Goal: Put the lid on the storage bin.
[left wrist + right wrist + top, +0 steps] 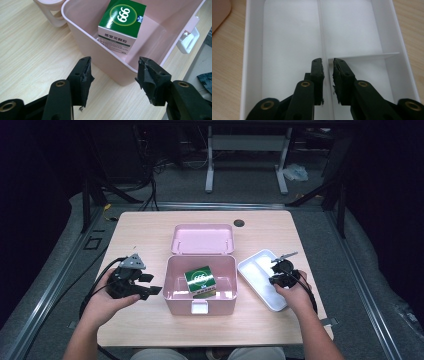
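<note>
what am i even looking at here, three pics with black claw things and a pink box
A person sits at a wooden table with a hand-held two-jaw gripper in each hand. The high view looks down from above; the other two pictures come from cameras riding on the grippers. The left gripper is open, empty, aimed at the open pink box, which holds a green and white carton. The right gripper straddles the divider of an empty white tray, its jaws nearly together; whether they pinch it is unclear.

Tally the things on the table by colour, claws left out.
Pink: 1, the open storage box with its lid up
Green and white: 1, the carton inside it
White: 1, the divided tray
Total: 3
</note>
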### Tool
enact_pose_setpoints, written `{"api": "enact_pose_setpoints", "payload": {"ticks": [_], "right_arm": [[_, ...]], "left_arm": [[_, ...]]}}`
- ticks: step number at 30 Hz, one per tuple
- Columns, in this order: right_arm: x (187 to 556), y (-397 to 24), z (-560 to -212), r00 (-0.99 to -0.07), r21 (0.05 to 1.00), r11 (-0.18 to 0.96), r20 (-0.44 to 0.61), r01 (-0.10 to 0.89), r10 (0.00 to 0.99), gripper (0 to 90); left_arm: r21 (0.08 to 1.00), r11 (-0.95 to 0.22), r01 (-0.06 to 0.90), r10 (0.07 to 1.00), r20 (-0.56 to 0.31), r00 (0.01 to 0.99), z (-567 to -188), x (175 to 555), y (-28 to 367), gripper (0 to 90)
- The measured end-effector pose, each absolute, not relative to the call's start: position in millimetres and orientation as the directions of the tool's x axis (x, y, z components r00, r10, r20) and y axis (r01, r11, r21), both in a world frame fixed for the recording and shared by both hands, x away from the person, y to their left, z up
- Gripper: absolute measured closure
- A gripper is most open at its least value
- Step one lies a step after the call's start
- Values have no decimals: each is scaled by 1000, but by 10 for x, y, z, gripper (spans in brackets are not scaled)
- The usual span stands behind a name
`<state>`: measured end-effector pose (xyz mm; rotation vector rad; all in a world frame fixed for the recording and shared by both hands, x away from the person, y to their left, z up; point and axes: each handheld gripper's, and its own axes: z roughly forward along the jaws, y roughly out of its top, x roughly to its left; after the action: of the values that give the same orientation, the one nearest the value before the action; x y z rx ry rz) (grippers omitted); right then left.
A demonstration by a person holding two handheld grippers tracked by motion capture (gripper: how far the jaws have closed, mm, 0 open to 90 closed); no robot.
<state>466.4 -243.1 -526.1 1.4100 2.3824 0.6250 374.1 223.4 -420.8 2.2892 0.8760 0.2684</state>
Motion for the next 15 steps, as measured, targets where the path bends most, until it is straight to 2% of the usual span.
{"api": "enact_pose_setpoints", "payload": {"ticks": [3,12,15], "right_arm": [[4705,-2427,-5261,-475,495,421,-19,760,880,839],[4769,-2385,-5342,-490,437,456,-38,776,871,851],[4820,-2368,-5318,-510,391,481,-33,785,860,861]], "left_arm": [[649,-557,519,654,-43,755,-4208,3741,2240,447],[652,-553,518,656,-42,754,-4206,3740,2264,447],[649,-555,520,657,-42,753,-4217,3745,2260,447]]}}
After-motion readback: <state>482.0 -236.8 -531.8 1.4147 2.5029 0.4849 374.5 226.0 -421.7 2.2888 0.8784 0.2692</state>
